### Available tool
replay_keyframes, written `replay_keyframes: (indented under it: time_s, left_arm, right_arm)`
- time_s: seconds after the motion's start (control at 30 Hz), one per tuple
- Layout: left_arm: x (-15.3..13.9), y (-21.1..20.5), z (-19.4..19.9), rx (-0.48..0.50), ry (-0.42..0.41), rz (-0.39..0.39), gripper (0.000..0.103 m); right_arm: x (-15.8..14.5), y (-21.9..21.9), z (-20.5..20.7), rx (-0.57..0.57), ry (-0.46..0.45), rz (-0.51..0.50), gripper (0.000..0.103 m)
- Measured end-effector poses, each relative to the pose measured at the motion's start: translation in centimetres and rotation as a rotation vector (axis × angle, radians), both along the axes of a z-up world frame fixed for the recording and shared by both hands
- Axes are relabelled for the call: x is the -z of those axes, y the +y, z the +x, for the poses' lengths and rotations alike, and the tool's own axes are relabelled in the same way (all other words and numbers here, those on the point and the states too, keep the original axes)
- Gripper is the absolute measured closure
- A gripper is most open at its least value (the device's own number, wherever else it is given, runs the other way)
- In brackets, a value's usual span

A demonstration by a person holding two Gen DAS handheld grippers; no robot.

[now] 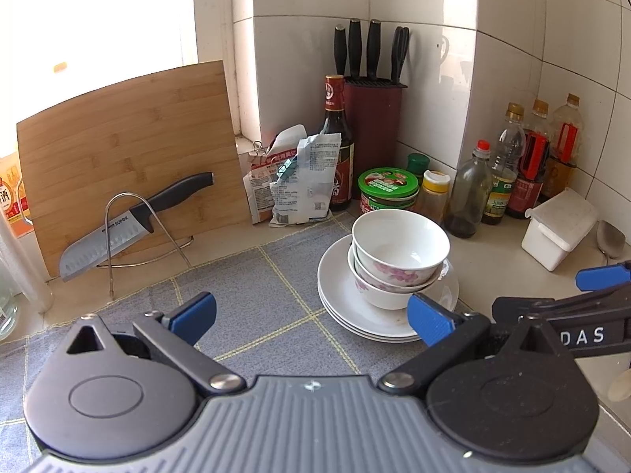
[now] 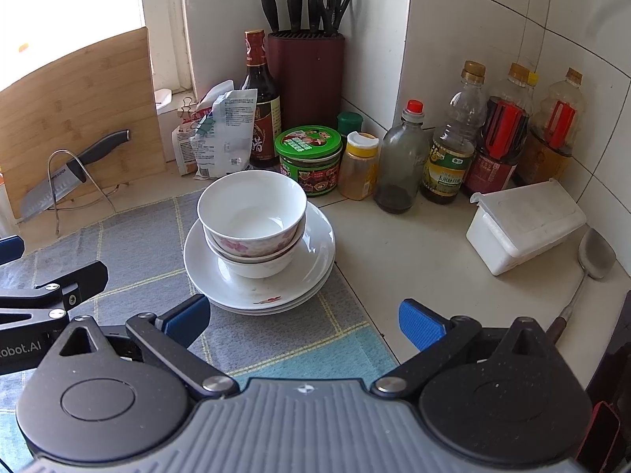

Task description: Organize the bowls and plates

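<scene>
Your left gripper (image 1: 311, 317) hangs with its jaws wide apart, nothing between them, over the grey checked mat (image 1: 252, 287). Your right gripper (image 2: 303, 321) is spread just as wide and empty too, low at 6 o'clock in its own view.

The bowls (image 2: 252, 213) — two, nested, pink flowers on the sides — sit on a stack of white plates (image 2: 315, 260) at the mat's right edge, where it meets the bare desk (image 2: 414, 252). From the left wrist the stack lies at 1 o'clock, just beyond the right fingertip (image 1: 430, 321); from the right wrist it lies at 11 o'clock.

Behind the stack, at 12 o'clock, stands a green-lidded jar (image 2: 309, 159), with bottles (image 2: 449, 149) to its right.
</scene>
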State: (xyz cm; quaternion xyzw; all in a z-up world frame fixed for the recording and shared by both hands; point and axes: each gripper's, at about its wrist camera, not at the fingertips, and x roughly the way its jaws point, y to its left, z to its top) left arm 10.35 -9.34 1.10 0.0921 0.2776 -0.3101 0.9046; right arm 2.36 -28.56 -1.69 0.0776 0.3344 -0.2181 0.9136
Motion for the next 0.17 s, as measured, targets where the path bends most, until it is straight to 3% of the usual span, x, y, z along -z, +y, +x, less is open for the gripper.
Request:
replay_keyframes:
  time_s: [0.17]
  left_arm:
    - [0.00,-0.10,0.03,0.002,-0.002,0.001,0.001]
  right_arm:
    - [0.00,0.06,0.03,0.004,0.000,-0.001,0.000]
